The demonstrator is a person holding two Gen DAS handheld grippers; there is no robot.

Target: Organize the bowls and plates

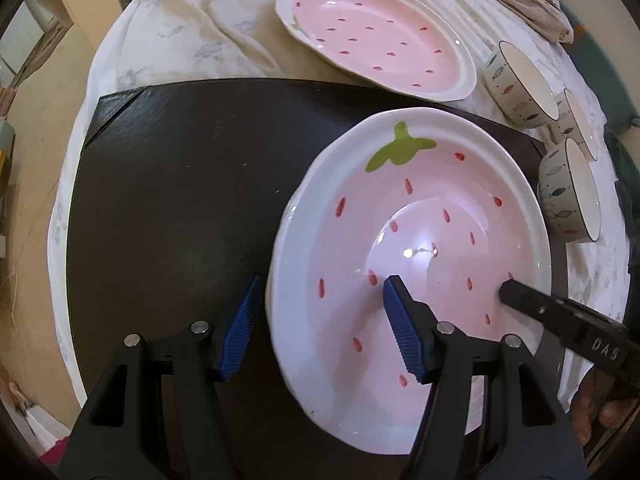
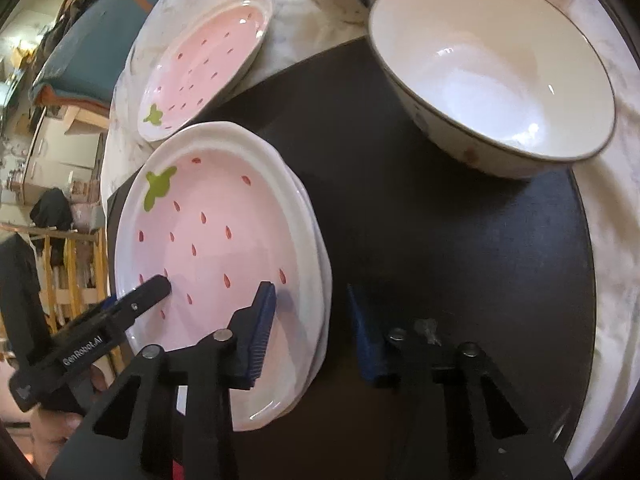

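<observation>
Plate (image 1: 420, 240), strawberry pattern, seemingly stacked on another, on black mat (image 1: 180, 200); left gripper (image 1: 320, 332) and right gripper (image 2: 312, 328) open, each straddling its rim.

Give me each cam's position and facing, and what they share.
Left wrist: on the left tool, looking down at the near strawberry plate; open blue fingers straddle its left rim; a hand shows lower right.
Right wrist: on the right tool, fingers astride that plate's right rim; nearest bowl ahead.
Shared: that plate, far strawberry plate, black mat, each other's tool.
</observation>
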